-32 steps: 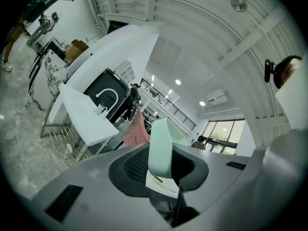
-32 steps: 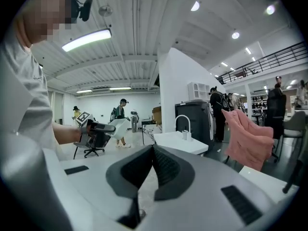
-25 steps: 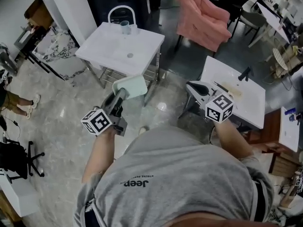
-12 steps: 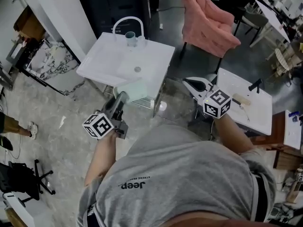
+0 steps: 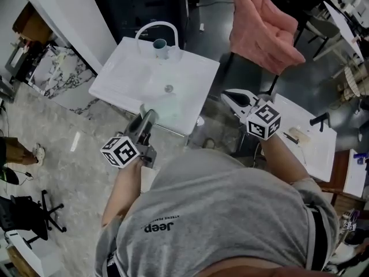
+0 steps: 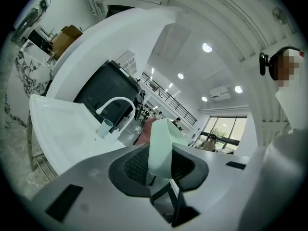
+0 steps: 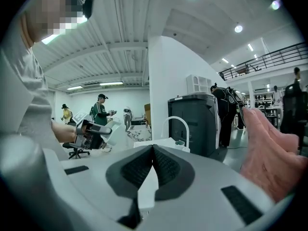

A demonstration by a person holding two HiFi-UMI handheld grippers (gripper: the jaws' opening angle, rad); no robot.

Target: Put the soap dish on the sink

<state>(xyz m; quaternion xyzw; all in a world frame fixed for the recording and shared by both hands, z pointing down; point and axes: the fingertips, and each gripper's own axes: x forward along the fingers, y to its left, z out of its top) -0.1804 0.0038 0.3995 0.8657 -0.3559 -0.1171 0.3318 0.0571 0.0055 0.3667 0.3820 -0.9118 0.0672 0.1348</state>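
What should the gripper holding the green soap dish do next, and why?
Probably carry it a little farther over the sink, then lower it. The left gripper is clamped on the soap dish, which hangs in the air near the sink's front edge and does not rest on it. The flat white top just ahead looks like a fair spot to set it.

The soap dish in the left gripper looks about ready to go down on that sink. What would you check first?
1. Grip: the left gripper has its jaws closed on the soap dish. Ok.
2. Landing spot: the sink has a bare flat surface along its near side. Ok.
3. Obstacles: the faucet and cup stand at the far rim, away from that spot. Ok.
4. Dish above the sink: it overlaps the near edge in the head view, but its height is unclear. Cannot tell.
5. Other hand: the right gripper is shut, empty and off to the sink's right. Ok.
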